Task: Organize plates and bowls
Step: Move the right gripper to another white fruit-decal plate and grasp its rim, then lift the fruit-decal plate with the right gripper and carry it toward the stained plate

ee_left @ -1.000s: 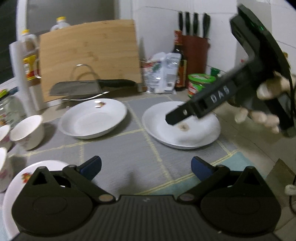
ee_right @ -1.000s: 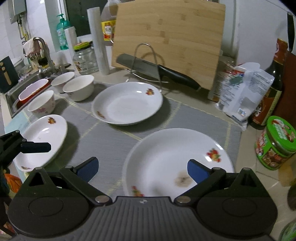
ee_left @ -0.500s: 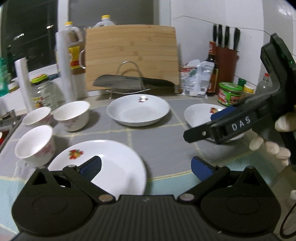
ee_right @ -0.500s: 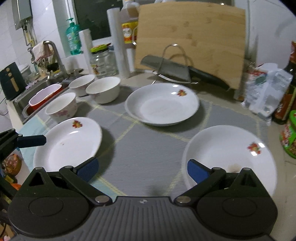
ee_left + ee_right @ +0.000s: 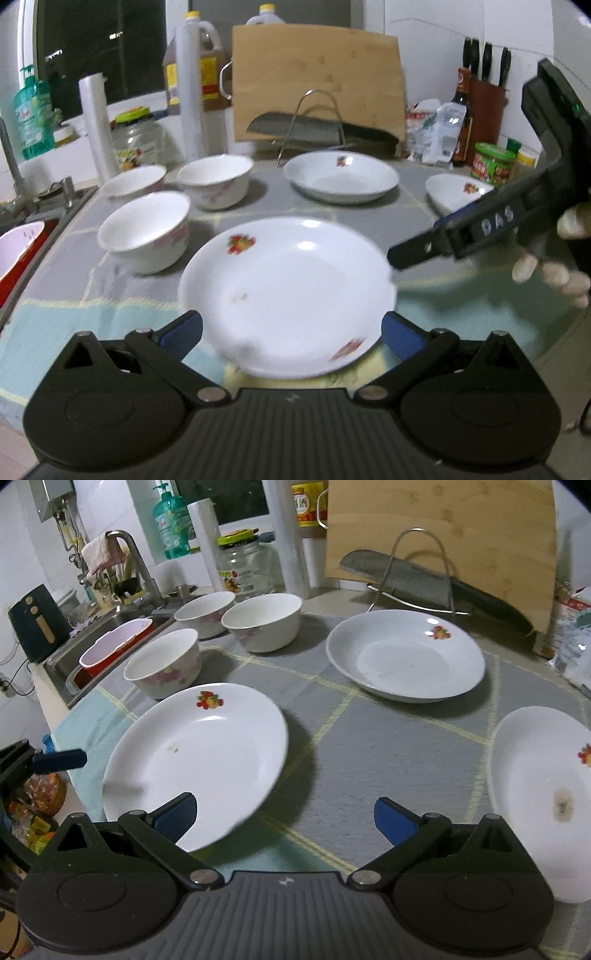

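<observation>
Near plate (image 5: 288,306), center-bottom of left view, now sits btwn wide-open, empty left gripper (image 5: 291,330), which has swung over from the far plates. Right gripper (image 5: 284,816), also open and empty, hovers w/ plate at lower left. Pickup looks imminent; bowls (image 5: 146,230) untouched at left.

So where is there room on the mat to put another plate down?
The widest bare patch is the grey mat between the near plate, the far plate and the stained plate. It is crowded by the sink, where three bowls sit close together.
</observation>
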